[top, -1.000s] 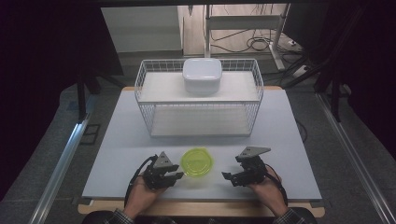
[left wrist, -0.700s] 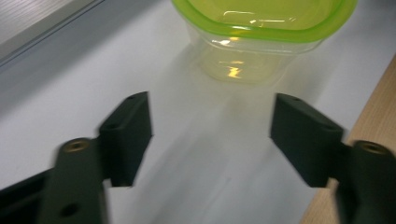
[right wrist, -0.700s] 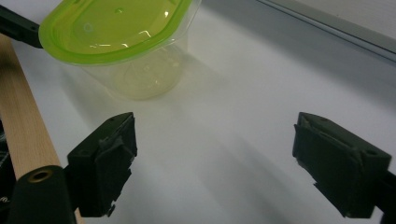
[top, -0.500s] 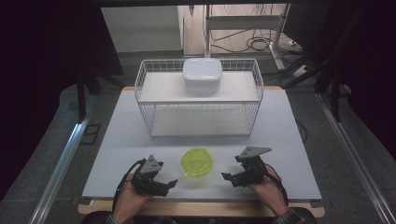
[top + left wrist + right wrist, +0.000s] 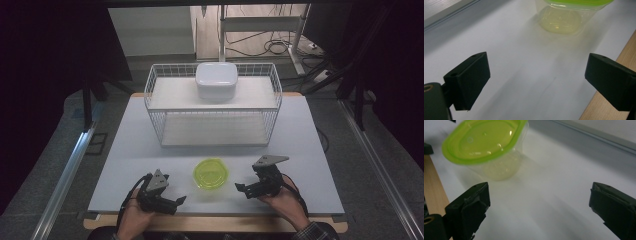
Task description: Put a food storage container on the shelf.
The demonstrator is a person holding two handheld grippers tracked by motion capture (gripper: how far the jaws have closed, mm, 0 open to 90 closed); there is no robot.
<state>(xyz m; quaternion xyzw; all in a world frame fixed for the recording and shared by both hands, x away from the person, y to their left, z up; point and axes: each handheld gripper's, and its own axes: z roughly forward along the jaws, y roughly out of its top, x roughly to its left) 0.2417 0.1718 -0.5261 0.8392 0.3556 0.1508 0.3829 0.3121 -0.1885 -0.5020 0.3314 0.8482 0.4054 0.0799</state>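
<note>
- We have the green-lidded container [image 5: 211,173] standing near the front edge of the white table [image 5: 125,150], between our two grippers and touching neither.
- Our left gripper [image 5: 172,202] lies low at the container's left with its jaws wide apart; they have just been opening, and nothing sits between them in the left gripper view, where the container [image 5: 564,17] stands farther ahead on bare table.
- Our right gripper [image 5: 244,189] rests at the container's right, jaws likewise spread; they too have just been opening, with nothing between them (the container [image 5: 489,150] stands ahead and off to one side in the right gripper view).
- We judge the container light: a thin, clear plastic tub that looks empty, with a lime-green lid [image 5: 482,140] whose rim overhangs the walls.
- The walls look smooth and likely to flex, so a hard squeeze could bow them or loosen the lid; the glossy plastic may slip.
- We would take hold across the body just under the lid's rim, or by the rim itself, which gives the pads a ledge.
- Behind stands a white wire basket [image 5: 155,107] with a white lidded box [image 5: 216,80] on its top shelf.
- We read no brand, label or writing on anything here.
</note>
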